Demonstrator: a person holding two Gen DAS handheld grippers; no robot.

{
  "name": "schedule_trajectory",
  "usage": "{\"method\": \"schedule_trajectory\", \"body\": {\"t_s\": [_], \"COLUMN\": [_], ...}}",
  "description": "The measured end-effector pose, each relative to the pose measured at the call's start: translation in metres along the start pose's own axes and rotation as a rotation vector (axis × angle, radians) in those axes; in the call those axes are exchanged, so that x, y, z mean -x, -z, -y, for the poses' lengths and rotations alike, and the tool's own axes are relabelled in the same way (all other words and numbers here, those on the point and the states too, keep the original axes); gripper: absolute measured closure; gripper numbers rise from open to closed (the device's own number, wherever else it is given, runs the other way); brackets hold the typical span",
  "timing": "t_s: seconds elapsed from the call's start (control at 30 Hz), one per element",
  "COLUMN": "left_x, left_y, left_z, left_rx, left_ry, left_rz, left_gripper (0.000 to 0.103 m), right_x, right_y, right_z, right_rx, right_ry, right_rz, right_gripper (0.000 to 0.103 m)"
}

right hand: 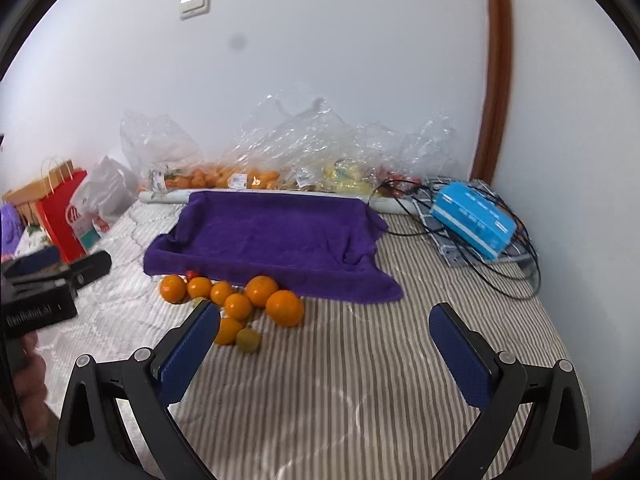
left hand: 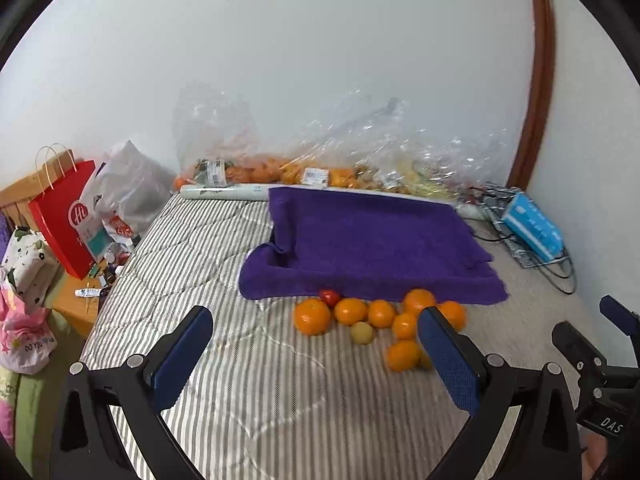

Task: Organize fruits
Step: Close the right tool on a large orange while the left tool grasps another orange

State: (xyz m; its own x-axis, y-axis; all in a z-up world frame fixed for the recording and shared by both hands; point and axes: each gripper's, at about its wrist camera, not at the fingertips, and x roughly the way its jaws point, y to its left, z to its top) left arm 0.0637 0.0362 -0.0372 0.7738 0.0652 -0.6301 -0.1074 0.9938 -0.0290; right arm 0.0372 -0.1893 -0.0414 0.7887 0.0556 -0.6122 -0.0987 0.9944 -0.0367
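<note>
Seven or so round oranges (right hand: 284, 308), smooth-skinned and glossy, lie in a loose cluster on the striped mattress (right hand: 360, 360), just in front of the near hem of a purple towel (right hand: 276, 240). The cluster's long axis runs left to right along that hem. A small red fruit (left hand: 329, 297) sits at the hem, touching the towel's edge; two duller yellow-green fruits (right hand: 248, 339) lie on the near side of the pile.

Far left: a red paper bag (left hand: 64, 220) with cord handles, upright beside a grey plastic bag. Along the wall, crinkled clear plastic bags (left hand: 320, 148) hold more orange and yellow fruit. The towel, thick and nubby, is draped over a shallow rectangular form, its long side parallel to the wall. To the right, a blue box (right hand: 474, 222) rests tilted on a dark wire rack.

The left gripper (left hand: 316, 344) hangs over the mattress, jaws wide apart, blue textured pads empty; its right finger overlaps the pile in view. The right gripper (right hand: 324, 338) is likewise spread wide and empty, the fruit near its left finger.
</note>
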Motion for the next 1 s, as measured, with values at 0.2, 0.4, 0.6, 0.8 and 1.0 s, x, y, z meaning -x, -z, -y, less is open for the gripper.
{"method": "schedule_trajectory", "body": {"t_s": [0.2,0.4,0.6,0.8,1.0], "left_x": [-0.051,-0.092,-0.110,-0.115,-0.119], "left_y": [0.002,0.005,0.009,0.013,0.017], "left_z": [-0.011,-0.023,-0.030,-0.032,-0.033], "left_rx": [-0.005,0.024,0.044,0.033,0.029], "left_ry": [-0.021,-0.011,0.016,0.030,0.044], "left_rz": [-0.091,-0.173,-0.214,-0.215,-0.226], "left_gripper": [0.002,0.005,0.005,0.005,0.007], "right_x": [-0.071,-0.120,-0.147,-0.163,-0.173], "right_y": [0.008,0.017,0.021,0.022,0.022], "right_z": [-0.012,-0.021,-0.022,-0.026,-0.031], "right_rx": [0.032,0.025,0.011,0.030,0.051], "right_ry": [-0.039,-0.081,-0.119,-0.138,-0.146], "right_rz": [-0.128,-0.210,-0.239,-0.254,-0.258], "right_gripper": [0.005,0.027,0.033,0.041,0.051]}}
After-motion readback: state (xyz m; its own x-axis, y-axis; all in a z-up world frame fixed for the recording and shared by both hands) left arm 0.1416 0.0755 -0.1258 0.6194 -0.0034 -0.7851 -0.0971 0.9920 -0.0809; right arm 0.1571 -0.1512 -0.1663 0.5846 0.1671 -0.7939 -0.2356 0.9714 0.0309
